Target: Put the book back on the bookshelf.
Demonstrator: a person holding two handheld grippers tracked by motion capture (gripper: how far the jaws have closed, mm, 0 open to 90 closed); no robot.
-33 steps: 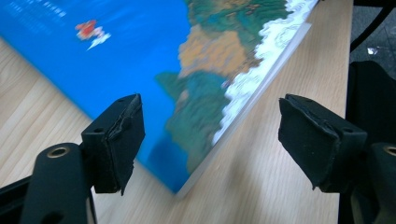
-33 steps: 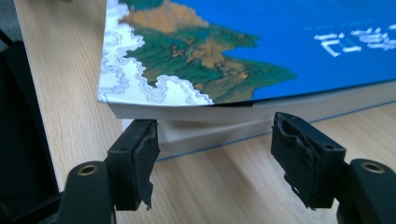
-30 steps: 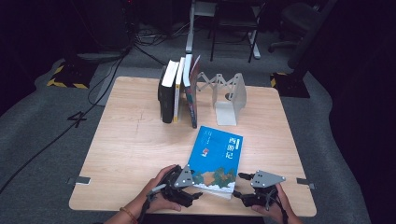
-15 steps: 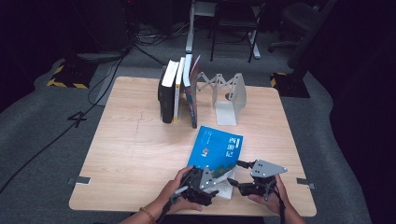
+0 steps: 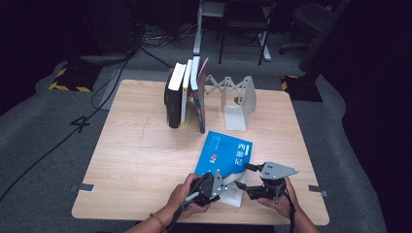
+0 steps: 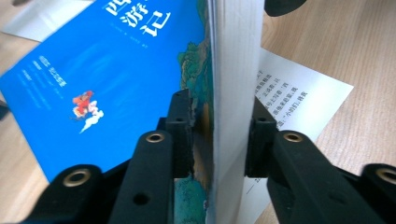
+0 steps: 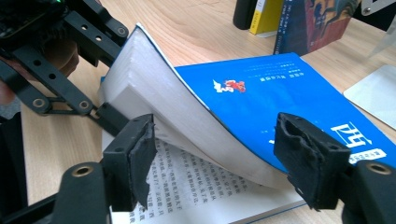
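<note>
A blue book [image 5: 226, 153] with white lettering lies near the front edge of the wooden table [image 5: 141, 155]. My left gripper [image 6: 219, 135] has just been closing, and its pads now press on the front cover and a thick block of pages, lifted off the printed page [image 6: 299, 98] below. In the high view the left gripper [image 5: 220, 183] sits at the book's near corner. My right gripper [image 7: 219, 154] is open, its jaws wide apart in front of the raised, curved page block [image 7: 187, 121], touching nothing. From above, the right gripper [image 5: 242, 176] is just right of the book's near end.
Several books [image 5: 187, 94] stand upright at the back of the table beside a white folding bookend [image 5: 238, 99]. Bare wood stretches left of the blue book. Cables and chair legs lie on the floor beyond the table.
The left gripper moved right to the book's near corner and shut on the cover and pages, raising them. The right gripper rose slightly at the book's right.
</note>
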